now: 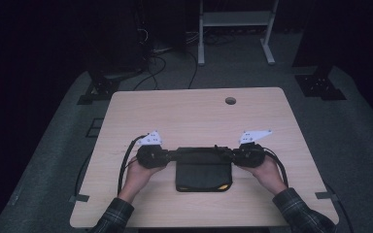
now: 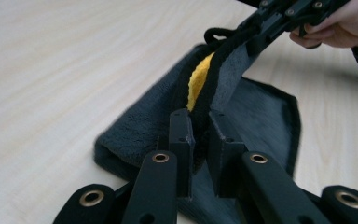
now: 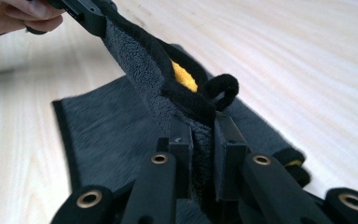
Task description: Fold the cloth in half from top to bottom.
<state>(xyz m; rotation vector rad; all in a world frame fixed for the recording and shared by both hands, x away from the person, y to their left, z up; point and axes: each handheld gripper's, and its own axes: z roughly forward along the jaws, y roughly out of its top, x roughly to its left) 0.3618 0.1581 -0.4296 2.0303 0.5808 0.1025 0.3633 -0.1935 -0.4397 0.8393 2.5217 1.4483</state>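
2 grippers hold 1 dark towel at the near middle of the table. At the left, the left gripper is clamped on one end of the towel's raised edge; at the right, the right gripper pinches the other end. This cloth looks soft, light and floppy, so I judge the corners are the best places to grasp.
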